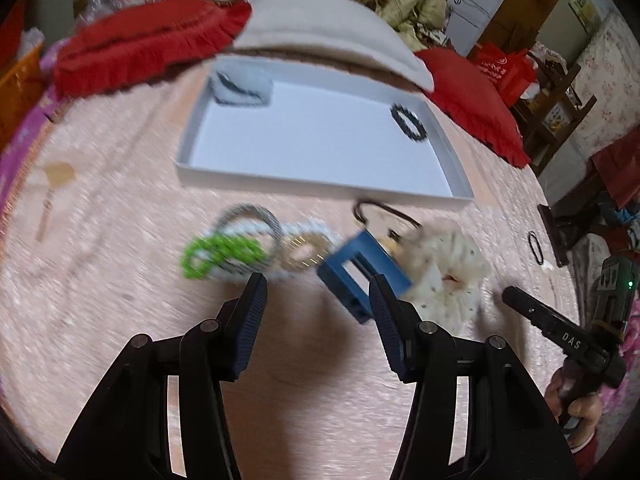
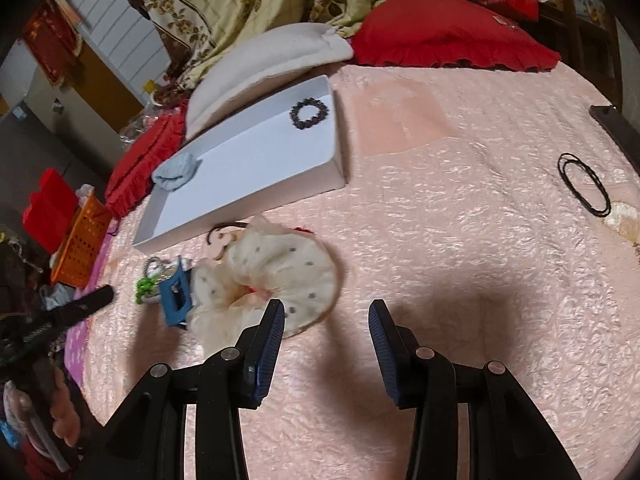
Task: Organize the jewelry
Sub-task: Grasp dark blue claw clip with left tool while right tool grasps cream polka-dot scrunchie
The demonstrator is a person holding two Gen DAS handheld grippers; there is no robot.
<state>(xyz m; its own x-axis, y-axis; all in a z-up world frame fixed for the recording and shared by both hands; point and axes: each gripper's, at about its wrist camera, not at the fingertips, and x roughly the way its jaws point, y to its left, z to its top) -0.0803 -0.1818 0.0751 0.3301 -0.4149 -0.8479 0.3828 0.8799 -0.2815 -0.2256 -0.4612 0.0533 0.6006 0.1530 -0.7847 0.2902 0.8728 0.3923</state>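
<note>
A white shallow box lies on the pink bedspread. It holds a black bead bracelet and a light blue scrunchie. In front of it lie a green bead bracelet, a grey bangle, white pearl and gold bracelets, a blue hair claw and a cream dotted scrunchie. My left gripper is open just short of the claw. My right gripper is open and empty beside the cream scrunchie.
Black hair ties lie to the right on the bedspread. Red pillows and a cream pillow sit behind the box. An orange basket stands at the left bed edge.
</note>
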